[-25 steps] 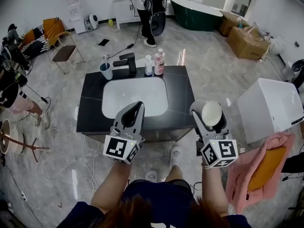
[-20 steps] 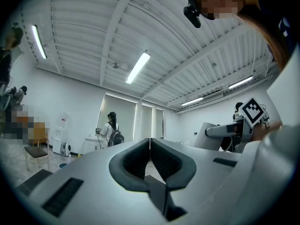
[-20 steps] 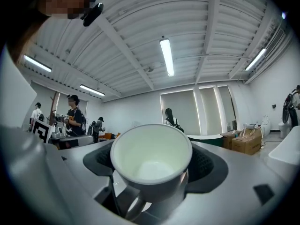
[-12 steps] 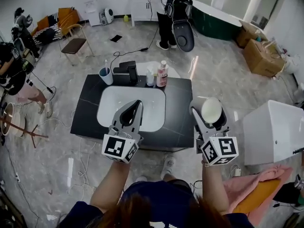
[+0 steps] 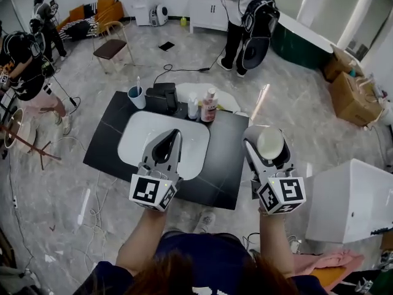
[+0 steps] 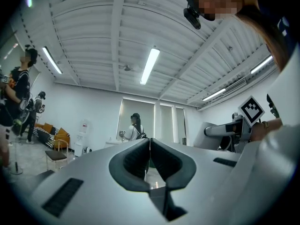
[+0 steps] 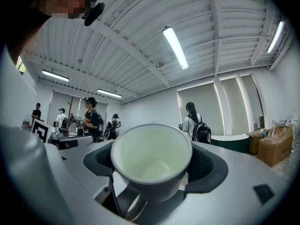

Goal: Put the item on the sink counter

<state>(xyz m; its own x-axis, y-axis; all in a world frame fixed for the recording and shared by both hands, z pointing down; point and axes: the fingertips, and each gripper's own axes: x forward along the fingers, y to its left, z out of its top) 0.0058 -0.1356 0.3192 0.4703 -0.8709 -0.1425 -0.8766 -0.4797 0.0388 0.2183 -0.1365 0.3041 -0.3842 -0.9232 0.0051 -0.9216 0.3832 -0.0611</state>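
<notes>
Two grippers out in front, side by side over the near half of a black sink counter in the head view.

Right gripper: clamped on a white cup. Jaws spread to the cup's width, dark pads pressed against its wall on both sides. In the right gripper view, cup lying on its side with the mouth toward the camera, inside bare and pale, handle low at the near side between the jaws. In the head view, held up in line with the counter's right end, overlapping its right edge; not set down on the top.

Left gripper: jaws brought fully together, pads meeting along one thin seam down the middle in the left gripper view, holding nothing. In the head view, tips over the white basin sunk into the counter.

Along the counter's far edge, left to right: a blue tumbler with a toothbrush standing in it, a black tap, then two bottles just beside each other, both upright, the taller one pink and white.

Beyond the counter, well apart from it, a person with a backpack, back turned. To the right, a big white box on the floor.
</notes>
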